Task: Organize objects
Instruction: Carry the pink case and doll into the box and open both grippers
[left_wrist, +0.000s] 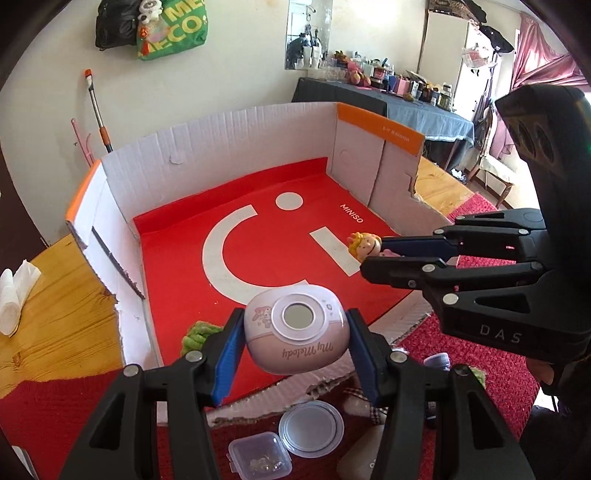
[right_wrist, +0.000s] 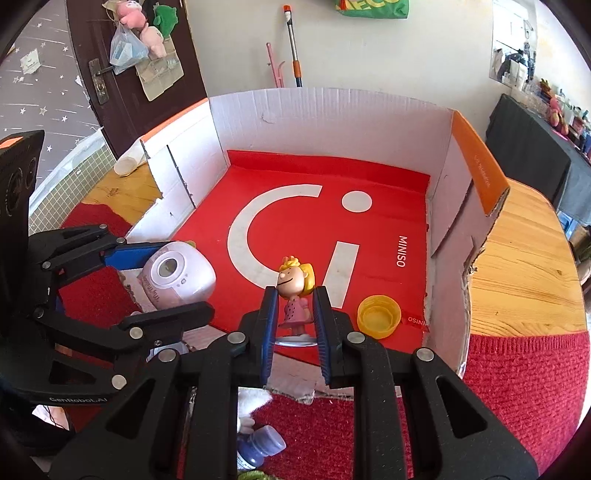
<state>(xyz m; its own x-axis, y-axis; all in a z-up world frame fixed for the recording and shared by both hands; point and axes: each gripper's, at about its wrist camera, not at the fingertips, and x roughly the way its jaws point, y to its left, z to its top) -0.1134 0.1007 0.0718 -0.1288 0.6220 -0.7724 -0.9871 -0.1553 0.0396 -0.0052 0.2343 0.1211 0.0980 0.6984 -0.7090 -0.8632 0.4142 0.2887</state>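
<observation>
bright daylight, window (left_wrist: 476, 51) glare top right, sharp focus, curved fisheye edges

Grippers: two, left gripper (left_wrist: 295, 332) and right gripper (right_wrist: 295, 317).
Cardboard box (right_wrist: 332, 110): one.
Pink rounded case (left_wrist: 295, 328): one.
Blonde doll figurine (right_wrist: 295, 291): one.
Yellow cap (right_wrist: 378, 316): one.
Green fuzzy item (left_wrist: 197, 334): one.
Round lid (left_wrist: 311, 430): one.
Small clear plastic box (left_wrist: 258, 456): one.
Blue-capped small bottle (right_wrist: 258, 448): one.
Red mat (right_wrist: 524, 373): one.
Tabletop (right_wrist: 517, 258): one.
</observation>
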